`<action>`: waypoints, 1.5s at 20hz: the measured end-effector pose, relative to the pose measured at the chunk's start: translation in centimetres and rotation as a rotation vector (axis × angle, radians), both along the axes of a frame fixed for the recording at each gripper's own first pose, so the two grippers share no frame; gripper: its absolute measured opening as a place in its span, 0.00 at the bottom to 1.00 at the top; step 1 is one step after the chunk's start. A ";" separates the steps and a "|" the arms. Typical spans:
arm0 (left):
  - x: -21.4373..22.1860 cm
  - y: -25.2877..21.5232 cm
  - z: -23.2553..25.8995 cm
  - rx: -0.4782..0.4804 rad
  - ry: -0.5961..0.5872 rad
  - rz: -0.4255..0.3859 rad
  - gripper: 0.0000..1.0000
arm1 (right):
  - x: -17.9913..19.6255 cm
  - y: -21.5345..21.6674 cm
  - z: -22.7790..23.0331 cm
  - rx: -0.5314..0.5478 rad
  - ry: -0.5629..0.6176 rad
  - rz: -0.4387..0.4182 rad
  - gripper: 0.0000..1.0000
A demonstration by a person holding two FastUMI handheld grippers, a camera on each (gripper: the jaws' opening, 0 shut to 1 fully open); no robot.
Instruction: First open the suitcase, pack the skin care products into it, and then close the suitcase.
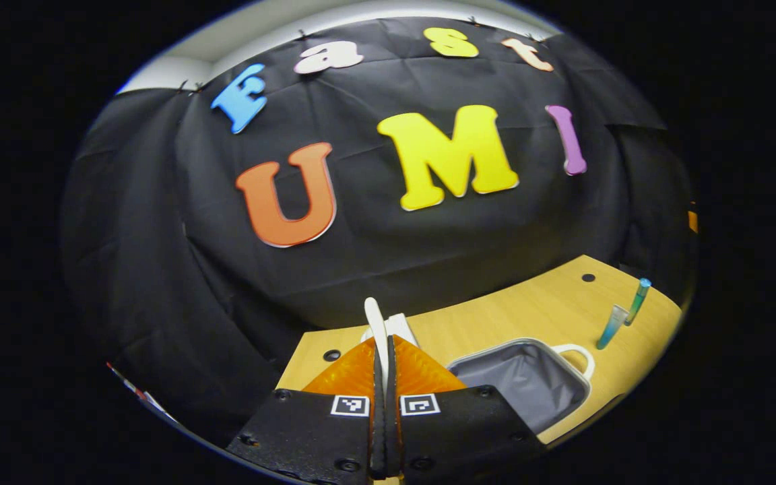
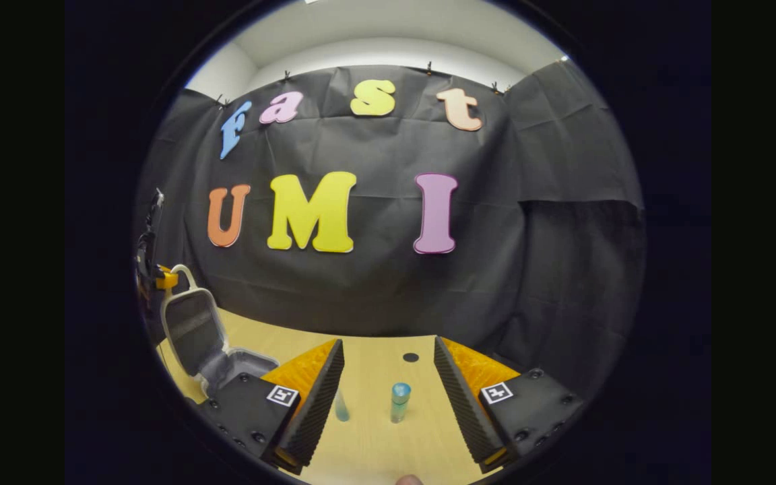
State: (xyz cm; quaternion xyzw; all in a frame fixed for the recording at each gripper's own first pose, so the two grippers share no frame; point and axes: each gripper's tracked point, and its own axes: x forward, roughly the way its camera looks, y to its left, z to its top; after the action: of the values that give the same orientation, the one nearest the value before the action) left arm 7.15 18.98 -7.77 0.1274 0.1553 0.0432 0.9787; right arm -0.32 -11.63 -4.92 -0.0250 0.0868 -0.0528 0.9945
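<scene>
Pale wood forms the desk [image 1: 529, 310] in the left gripper view, running along the foot of the black cloth wall. The left gripper [image 1: 384, 367] sits at the bottom of the view with its two fingers pressed nearly together on the thin white edge of the suitcase lid [image 1: 376, 323], which stands upright between them and rises above the fingertips. Just to the right of the gripper lies the open suitcase [image 1: 529, 377], its grey fabric lining exposed and a white handle [image 1: 580, 356] at its far right edge. Beyond the suitcase, further right on the desk, stand two slim blue-green skin care tubes [image 1: 613, 325], close to each other and well apart from the suitcase. A small dark hole [image 1: 588, 277] marks the desk behind the tubes.

In the right gripper view, the right gripper [image 2: 388, 377] spreads its fingers wide and holds nothing. A blue-capped skin care bottle [image 2: 399, 402] stands upright on the desk between the fingers, touching neither. A second, paler tube [image 2: 341, 406] stands just beside the left finger; whether it touches the finger is unclear. Far left of this bottle, the suitcase [image 2: 236, 364] rests open with its lid [image 2: 189, 330] raised upright, and the other gripper [image 2: 162, 277] meets the lid's top edge. A dark hole [image 2: 411, 357] sits in the desk behind the bottle.
</scene>
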 end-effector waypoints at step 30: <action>-4.4 0.9 -13.4 -0.317 0.156 0.264 0.98 | -1.6 4.4 -3.2 -0.011 0.092 0.057 0.80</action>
State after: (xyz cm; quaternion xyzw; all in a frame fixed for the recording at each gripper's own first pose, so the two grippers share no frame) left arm 2.80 19.88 -21.15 -0.0465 0.2506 0.1359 0.9574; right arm -1.96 -7.21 -8.07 -0.0352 0.1313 -0.0239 0.9904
